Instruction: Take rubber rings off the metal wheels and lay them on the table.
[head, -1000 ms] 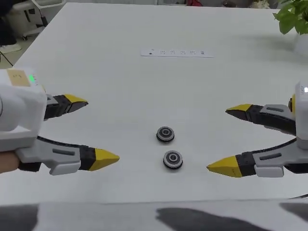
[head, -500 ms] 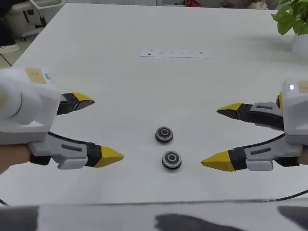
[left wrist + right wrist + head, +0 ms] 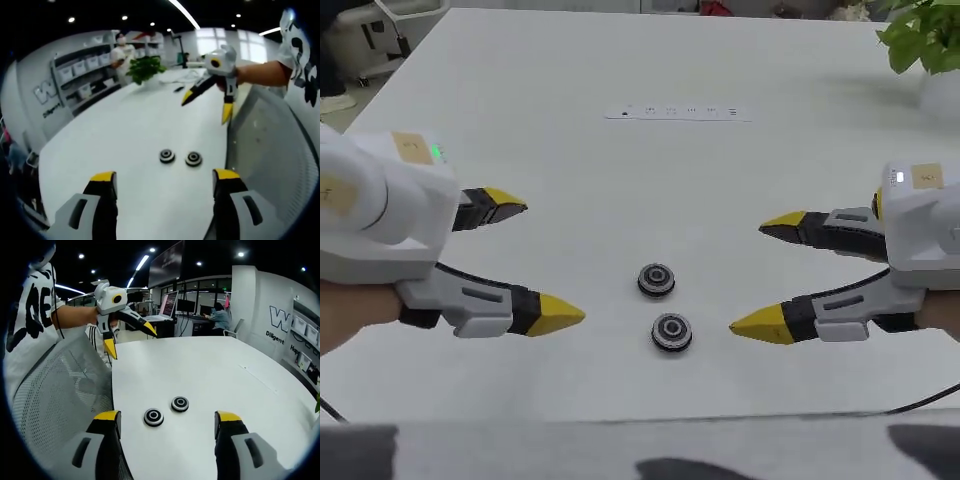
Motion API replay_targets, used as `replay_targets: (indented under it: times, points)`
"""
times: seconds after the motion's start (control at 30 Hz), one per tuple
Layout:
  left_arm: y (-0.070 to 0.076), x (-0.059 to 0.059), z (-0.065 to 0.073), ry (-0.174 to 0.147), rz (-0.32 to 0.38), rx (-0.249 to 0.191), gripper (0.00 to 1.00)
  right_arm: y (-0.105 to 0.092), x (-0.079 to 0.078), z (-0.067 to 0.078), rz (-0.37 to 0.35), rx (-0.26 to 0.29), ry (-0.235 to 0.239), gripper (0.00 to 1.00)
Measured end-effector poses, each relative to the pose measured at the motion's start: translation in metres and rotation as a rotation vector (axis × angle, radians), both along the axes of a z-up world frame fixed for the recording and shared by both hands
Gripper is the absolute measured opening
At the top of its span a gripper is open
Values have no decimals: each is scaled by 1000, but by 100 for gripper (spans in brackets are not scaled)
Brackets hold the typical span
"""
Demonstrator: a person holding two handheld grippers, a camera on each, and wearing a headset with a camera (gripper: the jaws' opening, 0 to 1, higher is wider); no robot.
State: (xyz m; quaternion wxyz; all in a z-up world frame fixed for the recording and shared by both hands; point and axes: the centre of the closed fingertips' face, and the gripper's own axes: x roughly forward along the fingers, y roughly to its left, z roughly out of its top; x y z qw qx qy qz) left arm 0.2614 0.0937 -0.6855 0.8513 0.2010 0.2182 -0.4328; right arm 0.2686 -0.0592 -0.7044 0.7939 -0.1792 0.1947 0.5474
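Two small metal wheels with black rubber rings lie flat on the white table: a far wheel point(image 3: 656, 280) point(image 3: 167, 156) point(image 3: 180, 404) and a near wheel point(image 3: 671, 332) point(image 3: 193, 159) point(image 3: 153, 417). My left gripper point(image 3: 545, 262) point(image 3: 165, 180) point(image 3: 127, 340) hovers to the left of them, open, nothing between its yellow-tipped jaws. My right gripper point(image 3: 765, 275) point(image 3: 167, 420) point(image 3: 207, 107) hovers to the right of them, also open and empty. Both grippers point inward at the wheels from either side.
A white power strip point(image 3: 678, 112) lies flat farther back on the table. A potted green plant point(image 3: 918, 40) stands at the far right corner. The table's near edge point(image 3: 620, 420) runs just below the wheels, with a mesh chair back by it.
Both grippers have moved inward toward the wheels, narrowing the gap on each side. The wheels have not moved on the table.
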Motion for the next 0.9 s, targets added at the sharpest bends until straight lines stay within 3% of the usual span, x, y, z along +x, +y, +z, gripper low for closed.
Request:
replay_targets:
  times: [0.1,0.23,0.9]
  points:
    - [-3,2,-3,3,-10,5,79,2,1,-3,10,-7,0,72]
    - [-7,3,-3,17,-11,-26,79,4,2,-8,24,-20,-2,70]
    - [-17,6,-26,59,-57,7,75,8,3,-34,81,-72,27,64]
